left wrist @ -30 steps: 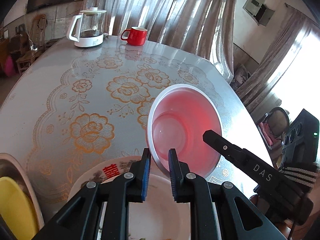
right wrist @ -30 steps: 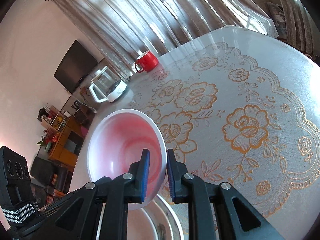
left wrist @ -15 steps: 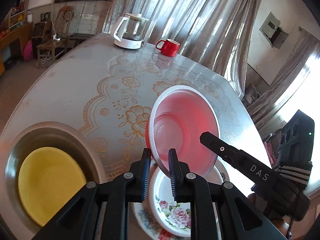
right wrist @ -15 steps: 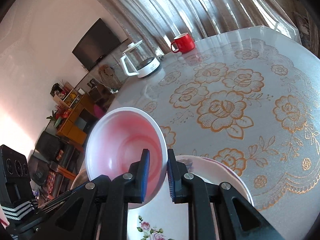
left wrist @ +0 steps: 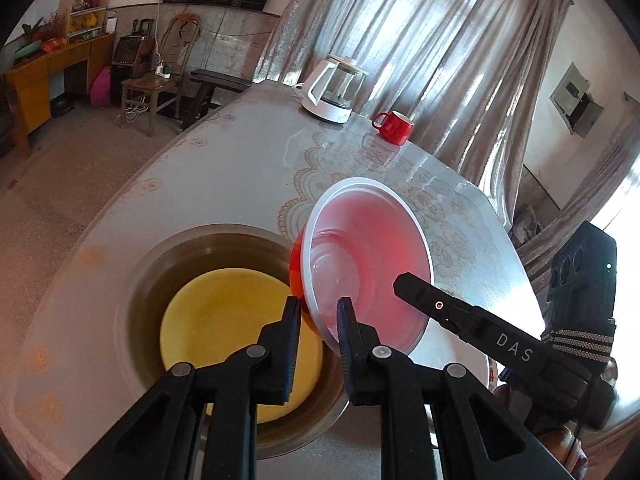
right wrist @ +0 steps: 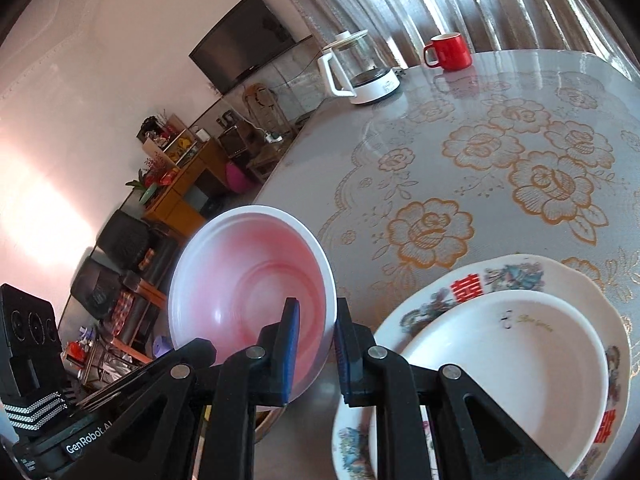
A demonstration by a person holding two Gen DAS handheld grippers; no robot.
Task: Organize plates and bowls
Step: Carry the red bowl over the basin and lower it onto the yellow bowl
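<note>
Above the table (left wrist: 248,168), a red bowl (left wrist: 368,256) is held tilted by both grippers. Its near rim is clamped by the left gripper (left wrist: 318,320), and its opposite rim is pinched by the right gripper (right wrist: 316,332), jaws closed on the wall. Below and beside the bowl, a yellow plate (left wrist: 224,320) is seen inside a metal basin (left wrist: 132,280). On the right, a white bowl (right wrist: 508,360) is nested in a flowered plate (right wrist: 520,272), probably resting flat. A kettle (left wrist: 332,92) and red mug (left wrist: 394,126) are set at the far edge.
</note>
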